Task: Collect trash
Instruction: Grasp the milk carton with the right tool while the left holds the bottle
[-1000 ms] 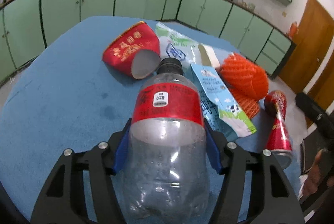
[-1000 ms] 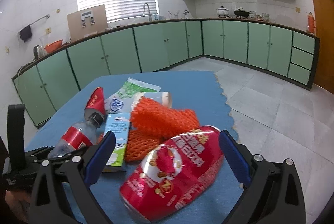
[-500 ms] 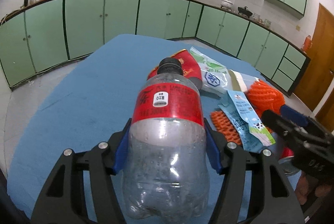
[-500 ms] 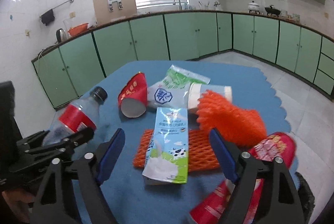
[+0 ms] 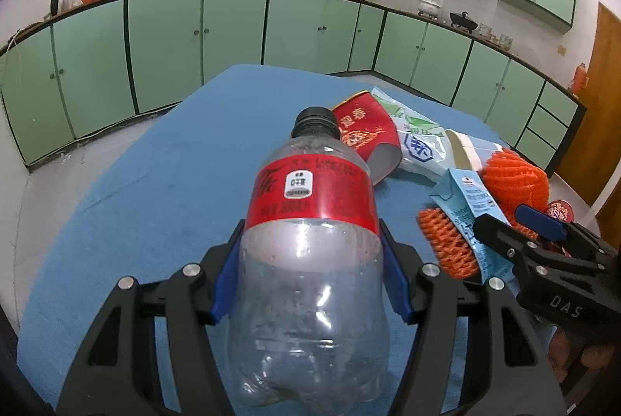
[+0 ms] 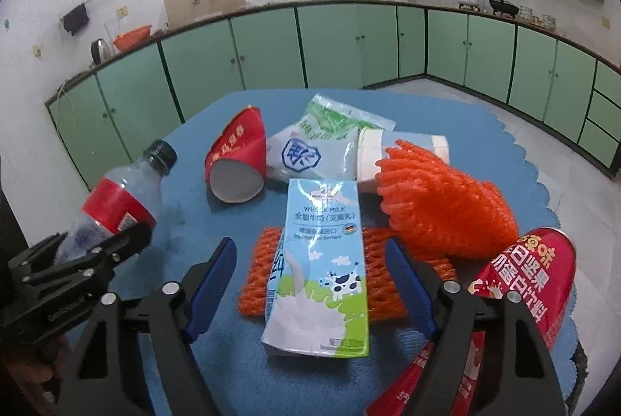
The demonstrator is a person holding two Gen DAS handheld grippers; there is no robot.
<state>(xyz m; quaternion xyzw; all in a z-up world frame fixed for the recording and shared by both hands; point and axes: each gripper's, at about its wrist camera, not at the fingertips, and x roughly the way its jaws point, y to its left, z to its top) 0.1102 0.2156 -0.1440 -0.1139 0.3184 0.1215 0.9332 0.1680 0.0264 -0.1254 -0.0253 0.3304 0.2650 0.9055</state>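
My left gripper (image 5: 310, 280) is shut on an empty plastic cola bottle (image 5: 310, 260) with a red label and holds it above the blue table (image 5: 155, 206); the bottle also shows at the left of the right wrist view (image 6: 116, 202). My right gripper (image 6: 310, 284) is open, its blue pads either side of a flattened milk carton (image 6: 322, 260) lying on an orange foam net (image 6: 380, 280). A red paper cup (image 6: 236, 160) lies on its side beyond it.
A white-green plastic bag (image 6: 322, 140), a white cup (image 6: 399, 152), a bunched orange foam net (image 6: 446, 210) and a red can (image 6: 531, 272) lie on the table. Green cabinets (image 6: 349, 47) line the walls. The table's right edge (image 6: 543, 191) is near.
The left gripper has lifted the bottle and pulled back from the pile. The right gripper has moved left from the red can to over the milk carton.
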